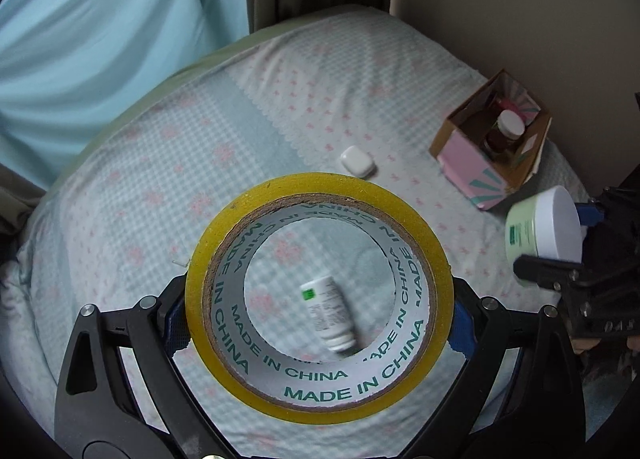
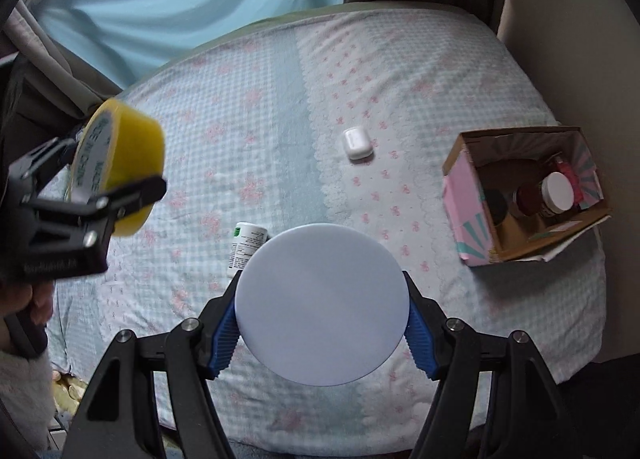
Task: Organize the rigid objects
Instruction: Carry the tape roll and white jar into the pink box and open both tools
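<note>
Hovering above a bed point(image 2: 280, 71) with a blue checked cover, two hand-held grippers each carry one thing. The left gripper point(image 1: 320, 323) has its jaws spread wide and pressed against the outer sides of a yellow tape roll point(image 1: 320, 299), which faces the camera so the bed shows through its hole. The right gripper point(image 2: 322, 323) has its blue pads clamped on opposite sides of a round jar point(image 2: 322, 303) with a white lid; the left view shows pale green sides on that jar.

On the cover below lie a small white pill bottle point(image 1: 330, 313) on its side and, farther off, a white earbud case point(image 2: 357, 144). An open cardboard box point(image 2: 460, 195), pink outside, sits near the bed's right edge and already contains jars and bottles, leaving limited free room.

Risks, as I judge them: the roll is held only across its smooth curved rim, so a tilt or jolt could let it swing or slip out onto the soft bed. The jar's round wall could likewise rotate between the pads. Both grippers are near each other, so heading to the box together could make them collide. Lowering a wide thing into the crowded box could knock over what stands inside or catch its flap.
</note>
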### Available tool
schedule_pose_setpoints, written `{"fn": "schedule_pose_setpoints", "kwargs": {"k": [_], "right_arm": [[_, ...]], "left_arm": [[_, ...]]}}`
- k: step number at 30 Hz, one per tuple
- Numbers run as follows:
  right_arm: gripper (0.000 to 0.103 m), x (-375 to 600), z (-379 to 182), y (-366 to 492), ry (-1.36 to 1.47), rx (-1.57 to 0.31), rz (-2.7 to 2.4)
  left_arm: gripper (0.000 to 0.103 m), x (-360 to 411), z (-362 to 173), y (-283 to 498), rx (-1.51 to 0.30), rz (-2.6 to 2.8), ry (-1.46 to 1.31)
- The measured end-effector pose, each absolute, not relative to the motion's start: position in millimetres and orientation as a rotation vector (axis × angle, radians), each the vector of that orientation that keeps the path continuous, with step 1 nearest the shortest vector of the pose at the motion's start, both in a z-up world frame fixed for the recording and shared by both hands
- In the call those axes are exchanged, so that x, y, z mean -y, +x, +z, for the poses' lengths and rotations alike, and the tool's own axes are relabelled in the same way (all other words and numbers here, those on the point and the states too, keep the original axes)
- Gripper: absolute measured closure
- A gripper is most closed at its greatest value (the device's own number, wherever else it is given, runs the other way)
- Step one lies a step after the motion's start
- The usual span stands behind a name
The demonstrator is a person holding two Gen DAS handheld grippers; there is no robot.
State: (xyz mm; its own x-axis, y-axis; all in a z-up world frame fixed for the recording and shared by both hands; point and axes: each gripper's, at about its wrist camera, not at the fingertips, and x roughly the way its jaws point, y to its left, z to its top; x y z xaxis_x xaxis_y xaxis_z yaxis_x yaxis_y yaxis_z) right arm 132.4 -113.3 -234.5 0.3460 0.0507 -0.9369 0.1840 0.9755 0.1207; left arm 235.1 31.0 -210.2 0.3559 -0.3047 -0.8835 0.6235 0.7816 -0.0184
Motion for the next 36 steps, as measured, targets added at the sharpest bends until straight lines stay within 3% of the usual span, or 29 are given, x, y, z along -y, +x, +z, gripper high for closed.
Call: {"fn": "schedule_pose_setpoints", "kwargs": {"k": [11,18,27,36], "right_arm": [[0.037,244.8,-203.8,108.3,0.237,-1.178,-0.051],[0.037,354.4,-205.0,118.9,0.227,-1.21,-0.055],[0.037,458.3,-225.0,155.9,0.243,-1.25,-0.097],[0.037,501.1,-283.1,213.6,0.294,-1.328,-0.045]], "left_arm": [[0.007,77.2,-176.7,186.3,-1.021,-0.53,0.229],[0.007,179.1,-186.5,171.9,-1.058,-0.513,0.193],[0.007,286.4,-224.5,189.4,-1.172,-0.54,0.18],[0.007,355.4,-290.4,233.7,-1.292,-0.511,0.228]]}}
